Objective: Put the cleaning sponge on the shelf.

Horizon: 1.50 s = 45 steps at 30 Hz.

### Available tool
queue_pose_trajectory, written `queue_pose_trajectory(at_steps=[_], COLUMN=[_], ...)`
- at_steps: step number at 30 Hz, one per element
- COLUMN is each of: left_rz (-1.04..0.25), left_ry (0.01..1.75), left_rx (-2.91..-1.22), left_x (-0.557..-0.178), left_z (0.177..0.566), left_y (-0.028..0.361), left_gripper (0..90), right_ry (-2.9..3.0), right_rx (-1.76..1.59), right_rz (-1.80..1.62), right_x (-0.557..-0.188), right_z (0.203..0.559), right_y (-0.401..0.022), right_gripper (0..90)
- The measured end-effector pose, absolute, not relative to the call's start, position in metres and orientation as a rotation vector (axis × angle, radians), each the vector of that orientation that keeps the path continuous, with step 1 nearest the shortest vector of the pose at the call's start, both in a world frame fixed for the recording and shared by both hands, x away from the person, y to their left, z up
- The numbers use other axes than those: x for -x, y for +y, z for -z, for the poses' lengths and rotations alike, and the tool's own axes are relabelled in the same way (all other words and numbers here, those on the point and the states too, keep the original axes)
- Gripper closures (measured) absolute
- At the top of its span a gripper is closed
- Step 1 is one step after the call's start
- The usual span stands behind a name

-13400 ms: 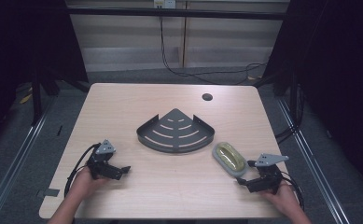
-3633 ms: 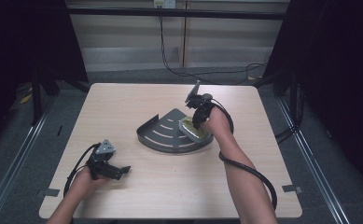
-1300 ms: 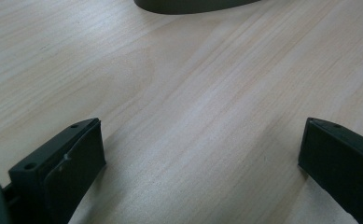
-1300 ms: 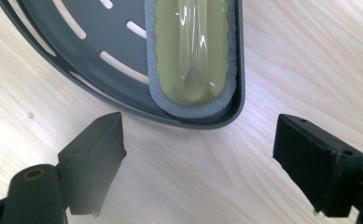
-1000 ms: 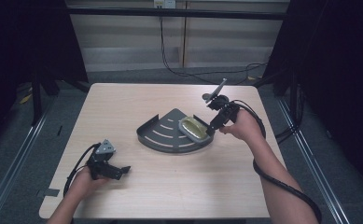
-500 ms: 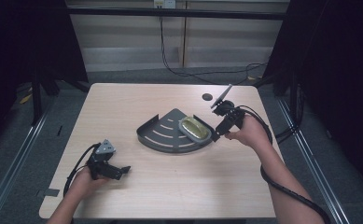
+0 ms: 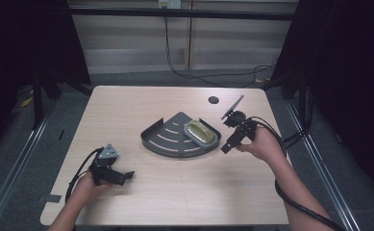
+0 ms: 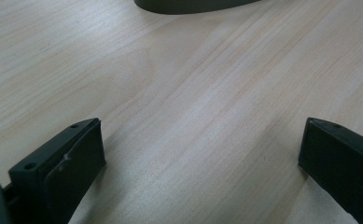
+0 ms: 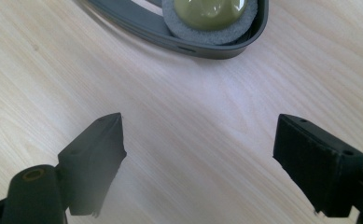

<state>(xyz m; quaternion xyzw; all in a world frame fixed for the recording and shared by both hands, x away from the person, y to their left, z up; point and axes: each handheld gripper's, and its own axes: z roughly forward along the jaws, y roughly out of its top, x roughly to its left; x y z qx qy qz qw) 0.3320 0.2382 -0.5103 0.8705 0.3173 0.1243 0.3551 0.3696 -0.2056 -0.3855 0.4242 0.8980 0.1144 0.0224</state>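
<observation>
Currently, the right gripper (image 7: 227,147) is held just beside the right corner of the dark fan-shaped tray (image 7: 168,144), its jaws spread wide with nothing between them but bare table (image 7: 141,103). An olive-green scrubber on a grey pad (image 7: 200,133) is seen lying inside the tray, against its right wall. The left gripper (image 7: 127,175) is rested on the table near the front left edge, well apart from the tray, its jaws likewise wide apart and empty.
</observation>
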Motion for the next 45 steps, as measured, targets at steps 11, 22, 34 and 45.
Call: queue_pose_trajectory(at_steps=[11, 22, 34, 45], left_rz=[-0.313, -0.317, -0.315, -0.316], left_ry=[0.818, 0.815, 0.818, 0.817], left_rx=[-2.249, -2.250, -2.250, -2.249], left_x=[-0.332, -0.332, -0.332, -0.332], left_z=[0.510, 0.510, 0.510, 0.510], left_y=[0.238, 0.238, 0.238, 0.238], left_gripper=[0.0, 0.0, 0.0, 0.0], right_ry=[2.789, 2.779, 2.777, 2.762], right_rx=[-1.276, -1.320, -1.316, -1.345], right_rz=[-0.351, -0.368, -0.375, -0.399], right_x=[-0.356, -0.340, -0.325, -0.311], right_z=[0.394, 0.417, 0.434, 0.446], right_y=[-0.210, -0.234, -0.245, -0.259], right_gripper=[16.4, 16.2, 15.7, 15.7])
